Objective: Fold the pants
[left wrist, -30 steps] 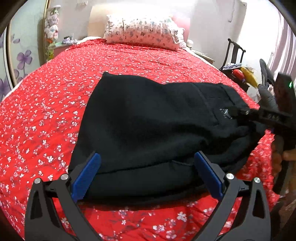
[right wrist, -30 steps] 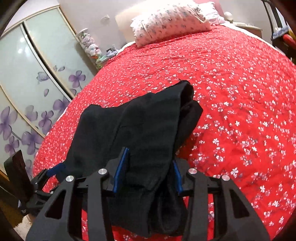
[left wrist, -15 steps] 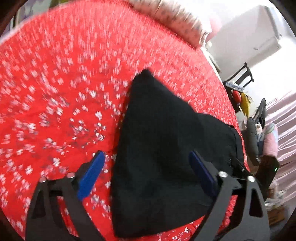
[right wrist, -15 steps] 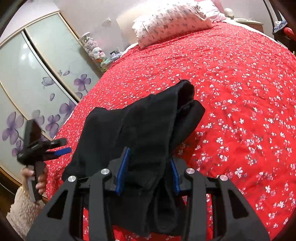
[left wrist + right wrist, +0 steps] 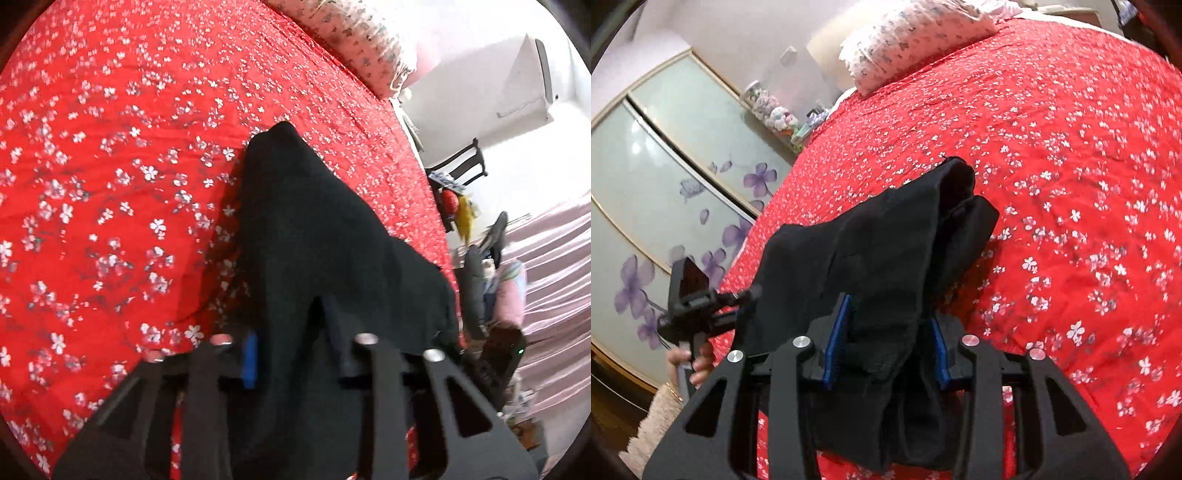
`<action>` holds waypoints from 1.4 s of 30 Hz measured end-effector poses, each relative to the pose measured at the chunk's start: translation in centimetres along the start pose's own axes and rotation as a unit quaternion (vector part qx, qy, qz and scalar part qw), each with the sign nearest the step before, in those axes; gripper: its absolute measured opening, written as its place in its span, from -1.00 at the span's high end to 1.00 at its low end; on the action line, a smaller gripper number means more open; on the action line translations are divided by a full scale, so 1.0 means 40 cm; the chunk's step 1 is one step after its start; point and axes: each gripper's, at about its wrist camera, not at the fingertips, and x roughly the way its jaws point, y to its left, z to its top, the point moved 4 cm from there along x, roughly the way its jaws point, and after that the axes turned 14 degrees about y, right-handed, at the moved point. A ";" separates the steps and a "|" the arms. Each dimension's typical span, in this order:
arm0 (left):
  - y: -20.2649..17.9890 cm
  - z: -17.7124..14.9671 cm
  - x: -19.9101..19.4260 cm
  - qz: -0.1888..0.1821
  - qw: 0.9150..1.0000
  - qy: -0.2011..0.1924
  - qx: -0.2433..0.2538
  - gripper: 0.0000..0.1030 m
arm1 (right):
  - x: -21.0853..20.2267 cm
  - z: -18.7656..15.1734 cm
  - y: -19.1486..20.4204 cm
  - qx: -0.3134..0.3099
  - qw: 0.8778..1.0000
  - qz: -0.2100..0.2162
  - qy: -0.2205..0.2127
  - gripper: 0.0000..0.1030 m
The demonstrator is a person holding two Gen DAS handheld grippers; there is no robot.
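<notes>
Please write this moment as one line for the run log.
left gripper: just closed on black pants | right gripper: shut on pants | pants on red bedspread | fold not finished

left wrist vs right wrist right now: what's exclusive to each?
Left wrist only: a dark chair and a wall air conditioner past the bed's far side. Right wrist only: wardrobe doors with purple flowers, and the hand carrying the left claw, which has just been closing on the black pants. Both: the pants, the red floral bedspread, the pillow; right claw clamps the pants.
</notes>
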 end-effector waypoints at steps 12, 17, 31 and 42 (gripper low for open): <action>-0.093 -0.007 -0.042 0.030 0.998 -0.042 0.041 0.85 | -0.013 0.016 -0.058 0.092 0.990 0.104 -0.010 0.39; -0.157 0.015 -0.069 0.033 0.995 -0.058 0.068 0.85 | -0.035 0.047 -0.058 0.103 0.986 0.130 -0.028 0.40; -0.226 0.143 0.064 0.018 0.993 -0.075 0.093 0.84 | -0.072 0.184 -0.162 0.113 0.984 0.090 -0.099 0.40; -0.087 0.149 0.107 0.046 0.996 -0.081 0.000 -0.24 | -0.040 0.139 -0.197 0.133 0.987 -0.048 -0.080 -0.10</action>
